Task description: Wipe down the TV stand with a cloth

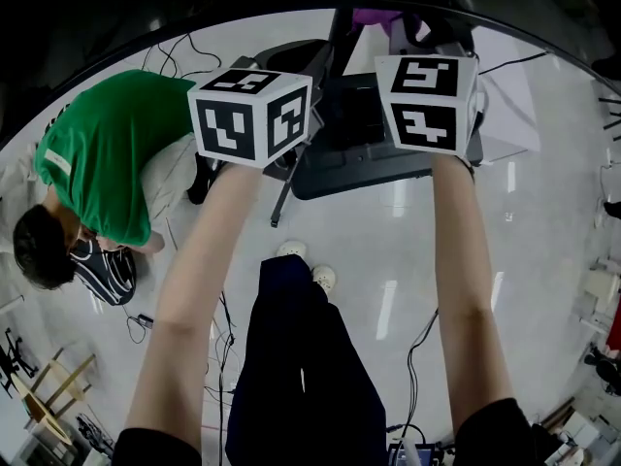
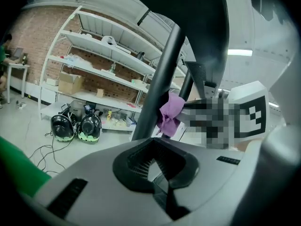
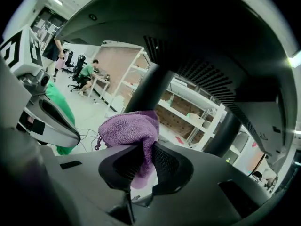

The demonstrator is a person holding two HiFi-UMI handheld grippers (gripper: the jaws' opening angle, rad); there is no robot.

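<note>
Right claw (image 3: 141,166) first: it's clenched on the purple cloth (image 3: 131,133), one fold pinched between the dark pads and the rest bunched up above them. Left claw (image 2: 153,166) is released, pads apart and nothing between them, just a pale sliver showing through the gap. From the left gripper view, the cloth hangs off the right claw's tip, right up against the dark slanting pole (image 2: 160,79) of the TV stand (image 1: 364,158). The left claw sits just short of it, close beside. In the head view both arms reach out, marker cubes side by side over the stand's dark base on the pale floor (image 1: 408,260), a scrap of purple showing beyond the right cube. A big dark vented panel (image 3: 211,55) looms over the right claw. Off to the left, a person in a green top (image 1: 107,153) crouches on the floor. Farther back, white shelving (image 2: 94,65) stands against a brick wall, two dark helmets (image 2: 75,126) on the floor at its foot.
</note>
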